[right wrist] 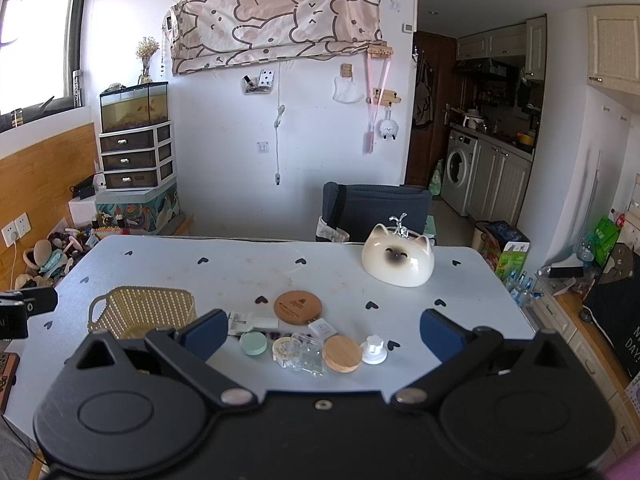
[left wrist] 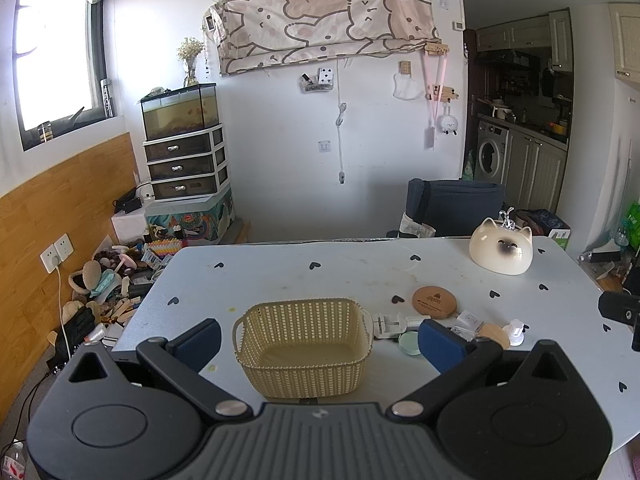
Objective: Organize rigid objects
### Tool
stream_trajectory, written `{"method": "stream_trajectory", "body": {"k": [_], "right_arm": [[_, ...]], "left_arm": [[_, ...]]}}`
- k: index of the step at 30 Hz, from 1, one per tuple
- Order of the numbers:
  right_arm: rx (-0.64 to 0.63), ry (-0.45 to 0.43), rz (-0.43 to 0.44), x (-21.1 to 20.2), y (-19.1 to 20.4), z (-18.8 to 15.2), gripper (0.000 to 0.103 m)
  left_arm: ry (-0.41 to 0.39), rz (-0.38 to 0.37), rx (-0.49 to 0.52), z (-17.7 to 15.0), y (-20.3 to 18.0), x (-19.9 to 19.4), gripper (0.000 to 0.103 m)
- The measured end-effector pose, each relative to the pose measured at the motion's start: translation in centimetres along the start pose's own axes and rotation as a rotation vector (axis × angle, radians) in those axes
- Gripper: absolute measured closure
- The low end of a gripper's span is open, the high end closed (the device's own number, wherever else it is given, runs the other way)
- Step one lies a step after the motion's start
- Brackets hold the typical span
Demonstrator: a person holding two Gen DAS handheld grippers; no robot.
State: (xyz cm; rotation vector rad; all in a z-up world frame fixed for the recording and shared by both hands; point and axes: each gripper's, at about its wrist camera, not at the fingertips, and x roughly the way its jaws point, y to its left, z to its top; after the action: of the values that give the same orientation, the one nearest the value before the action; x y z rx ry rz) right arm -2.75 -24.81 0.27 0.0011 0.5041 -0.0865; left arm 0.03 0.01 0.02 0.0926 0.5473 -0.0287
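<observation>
hovering over the near edge of the counter [right wrist: 160, 264], both hand-held grippers look like they're just lining up before anything gets picked. the left hand-held gripper [left wrist: 320, 338] has its jaws spread wide with nothing between them, and it's parked right behind the yellow woven basket [left wrist: 304, 350], which sits empty on the near left part of the counter. makes sense as the drop spot, since it's the only container around.

the right hand-held gripper [right wrist: 320, 334] is spread wide too, gripping nothing, and it frames the little pile of stuff just right of the basket: a mint green round lid [right wrist: 253, 343], a clear plastic piece [right wrist: 306, 354] with a round label, a bamboo lid [right wrist: 342, 354], a small white knob thing [right wrist: 374, 349], a white clip-like gadget [right wrist: 252, 323] and a round wooden coaster [right wrist: 298, 307] a bit farther back. they're all bunched near each other, some touching, so whoever grabs first probably wants an outer one like the white knob or the bamboo lid to avoid nudging the rest.

the cat-face ceramic bowl [right wrist: 398, 262] sits upside down at the far right, well apart from the pile, so it's likely a later pick or not part of this at all.

looks like the very start: basket empty, nothing lifted yet.
</observation>
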Motion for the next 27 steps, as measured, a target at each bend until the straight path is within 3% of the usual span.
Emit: {"method": "stream_trajectory", "body": {"k": [27], "right_arm": [[-0.005, -0.001, -0.001, 1.00, 0.01, 0.27, 0.000]], "left_arm": [[-0.009, 0.009, 0.002, 0.10, -0.10, 0.36, 0.000]]}}
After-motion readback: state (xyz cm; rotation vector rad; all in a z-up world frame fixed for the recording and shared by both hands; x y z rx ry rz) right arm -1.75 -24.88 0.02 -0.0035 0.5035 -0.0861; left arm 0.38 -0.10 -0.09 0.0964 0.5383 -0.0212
